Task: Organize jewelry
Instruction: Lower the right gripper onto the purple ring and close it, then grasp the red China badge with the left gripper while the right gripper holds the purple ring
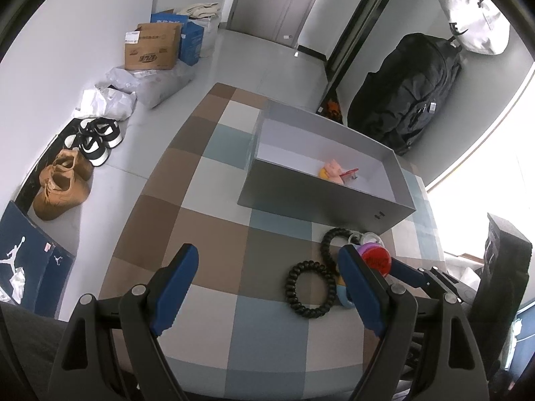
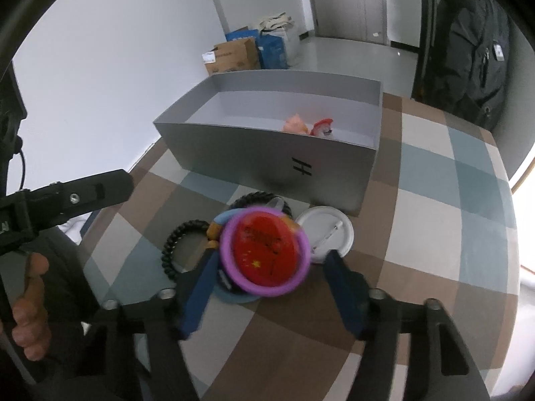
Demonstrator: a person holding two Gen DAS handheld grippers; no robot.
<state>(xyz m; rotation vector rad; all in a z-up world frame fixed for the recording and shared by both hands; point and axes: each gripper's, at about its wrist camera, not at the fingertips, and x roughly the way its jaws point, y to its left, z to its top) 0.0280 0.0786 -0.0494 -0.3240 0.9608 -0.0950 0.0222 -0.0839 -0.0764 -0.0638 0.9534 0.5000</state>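
Mid-sort: right gripper (image 2: 267, 287) wide open around the red badge (image 2: 264, 250) with its purple ring (image 2: 302, 260), gripping nothing yet. Left gripper (image 1: 267, 287) gaping too, empty, near the black coil tie (image 1: 310, 289). Next, probably: close on the badge, lift over the wall of the grey box (image 2: 267, 153), already holding pink and red trinkets. In the way: white badge (image 2: 326, 234) just beside, second coil tie behind

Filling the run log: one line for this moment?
left gripper: open, idle | right gripper: open around red badge | grey box: two items inside
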